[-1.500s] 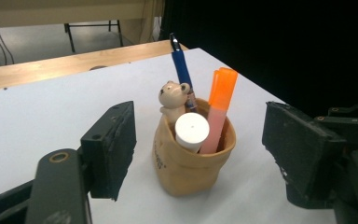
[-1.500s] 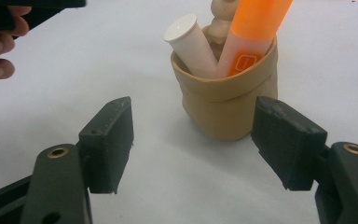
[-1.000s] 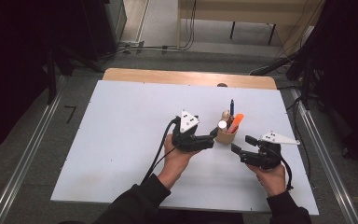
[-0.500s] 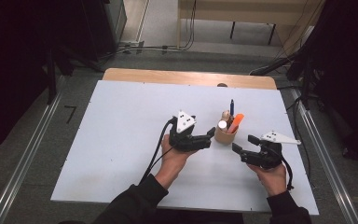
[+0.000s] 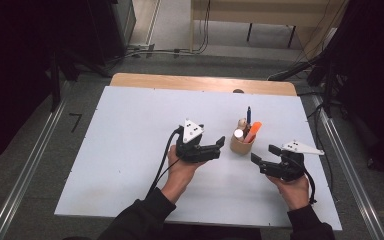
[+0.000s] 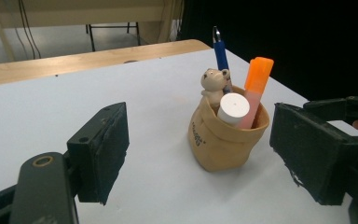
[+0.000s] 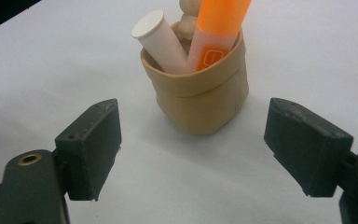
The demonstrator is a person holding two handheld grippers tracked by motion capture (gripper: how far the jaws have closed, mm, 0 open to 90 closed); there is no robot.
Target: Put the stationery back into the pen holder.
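Spreading wide under everything, the white desk [image 5: 130,150] carries a tan holder [image 5: 241,145] right of its middle; a bare wooden strip [image 5: 200,82] runs along the far edge beyond the holder, and a second wooden table [image 5: 260,12] stands on the floor farther off.

The left hand-held gripper [image 5: 219,148] lies just left of the holder, jaws spread with nothing between them, tips aimed at it but apart from it. The right hand-held gripper [image 5: 265,155] sits just right of and nearer than the holder; its jaws have just been opening, they are wide apart now, and they are empty. Bare desk separates each gripper from the holder, so nothing blocks either one.

Inside the holder stand an orange marker [image 5: 253,131], a blue pen [image 5: 248,115], a white tube [image 5: 238,134] and a small bear figure [image 5: 241,122].

The left gripper view gives what the high view cannot: the bear [image 6: 215,83] perches on the holder's rim [image 6: 223,135] with the pen [image 6: 221,52] rising behind it, small print runs down the holder's side, and the right gripper's dark body shows past the holder. In the right gripper view the marker [image 7: 216,32] and tube [image 7: 161,39] lean in front, the bear is mostly hidden behind them, and the marker's label is visible.
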